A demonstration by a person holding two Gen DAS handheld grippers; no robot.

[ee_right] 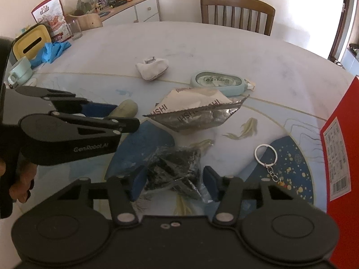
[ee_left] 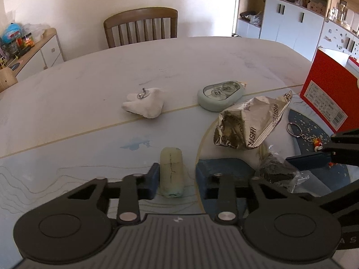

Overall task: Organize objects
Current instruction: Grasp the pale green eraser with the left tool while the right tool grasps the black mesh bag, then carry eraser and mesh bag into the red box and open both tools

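Note:
In the left wrist view a pale yellow-green cylinder [ee_left: 171, 172] lies on the table between the blue pads of my left gripper [ee_left: 177, 170]. The left pad rests against it and a narrow gap shows at the right pad. In the right wrist view a clear plastic bag of dark pieces [ee_right: 172, 170] sits between the pads of my right gripper [ee_right: 174, 172], which flank it without squeezing it. The left gripper [ee_right: 116, 114] also shows there from the side, held by a hand. The right gripper [ee_left: 323, 150] reaches in at the right edge of the left wrist view.
A crumpled silver foil bag [ee_right: 197, 114], a mint green case [ee_right: 218, 83], a white tooth-shaped holder [ee_right: 152, 68] and a keyring [ee_right: 265, 154] lie on the patterned table [ee_left: 89, 89]. A red box [ee_right: 341, 145] stands at the right. A yellow box [ee_right: 31, 42], blue gloves [ee_right: 53, 51] and a cup [ee_right: 20, 71] sit far left.

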